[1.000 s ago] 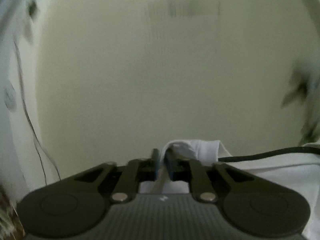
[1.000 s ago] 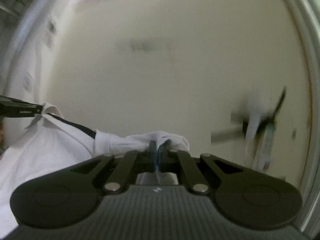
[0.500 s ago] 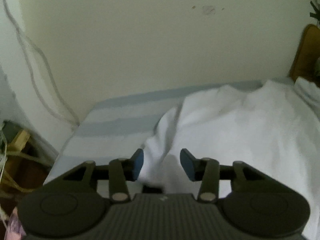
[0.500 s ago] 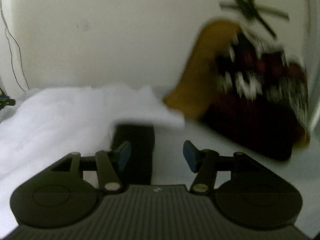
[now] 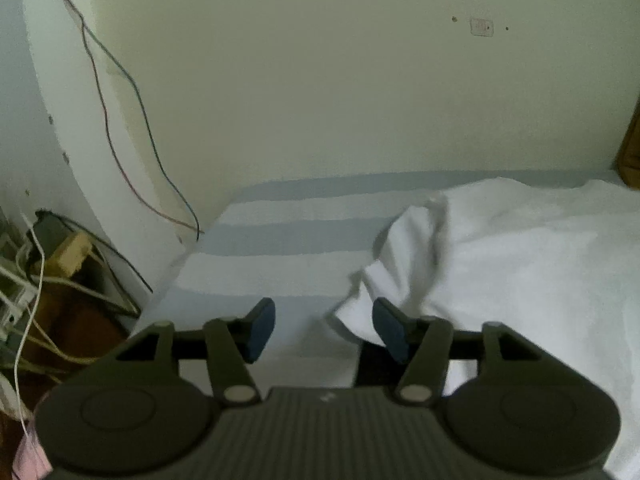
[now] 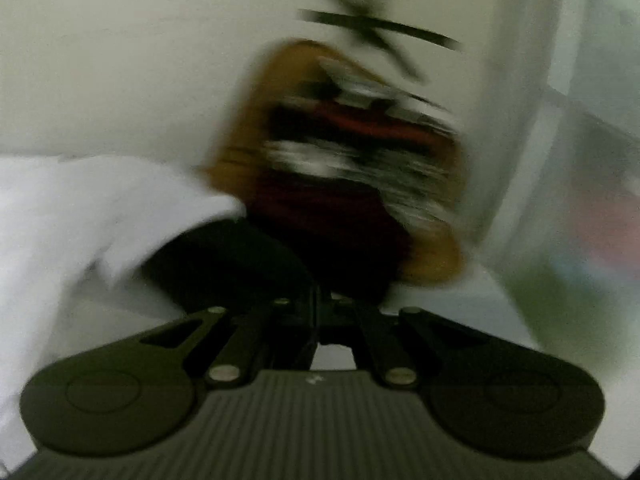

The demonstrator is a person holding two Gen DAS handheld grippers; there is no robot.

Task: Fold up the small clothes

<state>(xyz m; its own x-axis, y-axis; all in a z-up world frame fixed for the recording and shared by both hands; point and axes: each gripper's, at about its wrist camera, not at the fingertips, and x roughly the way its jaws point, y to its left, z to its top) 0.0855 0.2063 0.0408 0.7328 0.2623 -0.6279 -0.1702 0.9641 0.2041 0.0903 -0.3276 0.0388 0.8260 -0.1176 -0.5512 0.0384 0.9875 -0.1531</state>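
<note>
White, soft and rumpled, the small cotton garment (image 5: 520,248) lies spread over the right part of the bed with the pale blue striped sheet (image 5: 272,256), reaching toward its far edge by the wall. One loose corner curls up near the left gripper (image 5: 324,330), whose blue-padded jaws are opening, with only the corner's tip between them, untouched. The right gripper (image 6: 320,312) has its jaws closed together on nothing; a dark strip of the garment (image 6: 224,260) lies just ahead, blurred.

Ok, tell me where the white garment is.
In the left wrist view the white garment lies on the striped bed sheet, filling the right side, its near corner by the right jaw.
</note>
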